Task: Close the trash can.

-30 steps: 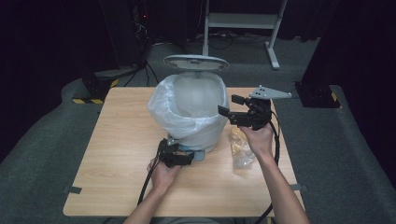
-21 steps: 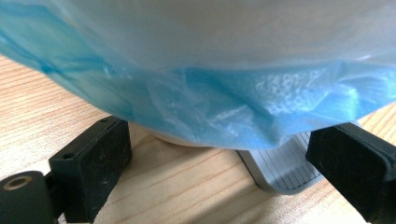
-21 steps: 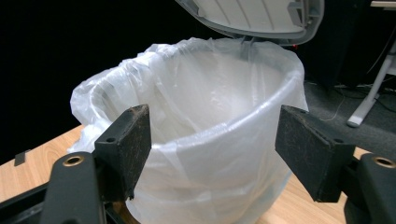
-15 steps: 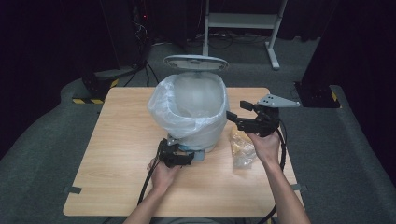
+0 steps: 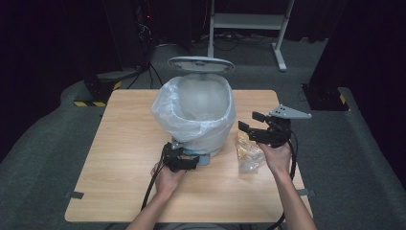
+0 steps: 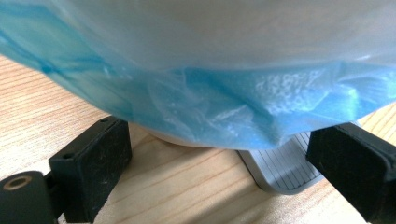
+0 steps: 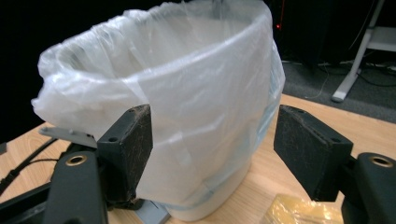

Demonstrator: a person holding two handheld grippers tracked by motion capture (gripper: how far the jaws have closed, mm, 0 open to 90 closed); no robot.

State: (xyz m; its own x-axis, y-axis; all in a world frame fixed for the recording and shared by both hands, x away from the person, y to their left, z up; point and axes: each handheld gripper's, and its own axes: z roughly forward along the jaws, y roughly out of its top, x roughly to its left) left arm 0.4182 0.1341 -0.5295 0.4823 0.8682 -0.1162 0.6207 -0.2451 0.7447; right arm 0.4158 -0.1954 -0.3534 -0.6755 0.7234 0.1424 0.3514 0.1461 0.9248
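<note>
A pale bin (image 5: 203,139) lined with a thin white plastic bag (image 5: 196,112) stands mid-table, its lid (image 5: 201,63) raised behind it. My left gripper (image 5: 181,160) sits low at the bin's front base; its jaws (image 6: 219,135) stand wide apart, and the bluish bag hem and the grey ribbed pedal (image 6: 285,168) lie just ahead. To the right of the bin hovers my right gripper (image 5: 251,125), open and empty, its jaws (image 7: 212,126) facing the lined bin wall (image 7: 201,107). A crumpled yellowish clear bag (image 5: 249,151) lies on the table under it.
The wooden table (image 5: 124,143) has bare surface on the left and along the front. Black cables trail from both grippers toward the front edge. A white metal stand (image 5: 249,24) is on the dark floor behind the table.
My right gripper has come down and slightly right, away from the bin's rim, toward the yellowish bag. The left gripper has stayed at the bin's base.
</note>
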